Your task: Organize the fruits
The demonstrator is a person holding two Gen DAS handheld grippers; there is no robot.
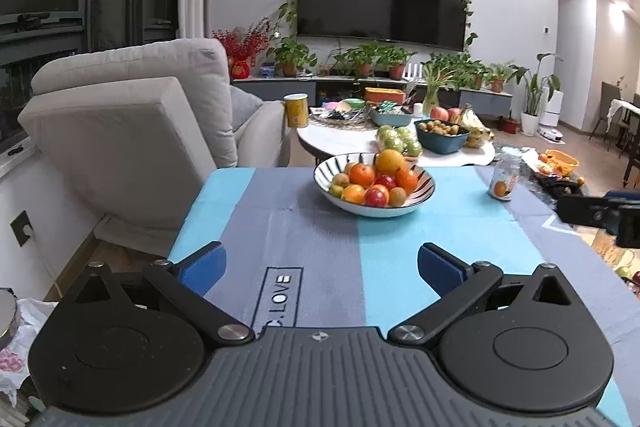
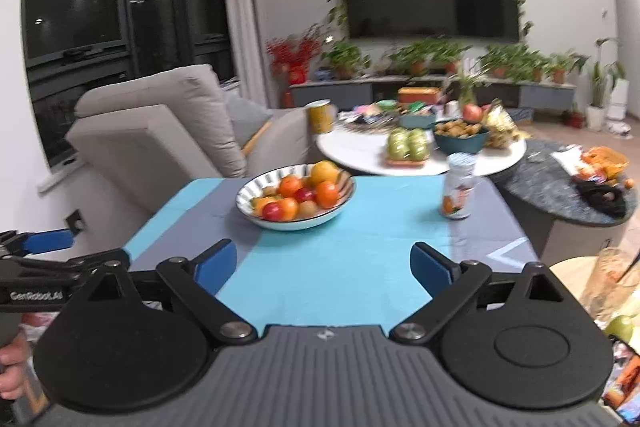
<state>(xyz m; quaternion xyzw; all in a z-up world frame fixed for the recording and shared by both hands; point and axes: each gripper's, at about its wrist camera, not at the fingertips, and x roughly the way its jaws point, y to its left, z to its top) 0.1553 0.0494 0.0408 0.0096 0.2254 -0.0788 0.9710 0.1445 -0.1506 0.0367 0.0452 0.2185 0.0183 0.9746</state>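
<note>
A striped white bowl (image 1: 428, 191) (image 2: 244, 195) full of oranges, red apples and small brown fruits stands at the far middle of the blue and grey cloth. My left gripper (image 1: 322, 265) hovers over the cloth's near edge, open wide, with nothing between its blue pads. My right gripper (image 2: 323, 263) is also open and empty, well short of the bowl, which lies ahead and to its left. A small jar (image 1: 505, 179) (image 2: 459, 187) with an orange on its label stands at the cloth's far right. The left gripper's fingers show at the right wrist view's left edge.
A beige armchair (image 1: 132, 131) stands left of the table. Beyond it is a round white table (image 2: 360, 157) with green apples (image 1: 398, 141), a dark bowl of snacks (image 1: 442, 135) and a yellow can (image 1: 296, 111). A dark round table (image 2: 560, 187) with an orange bag lies at right.
</note>
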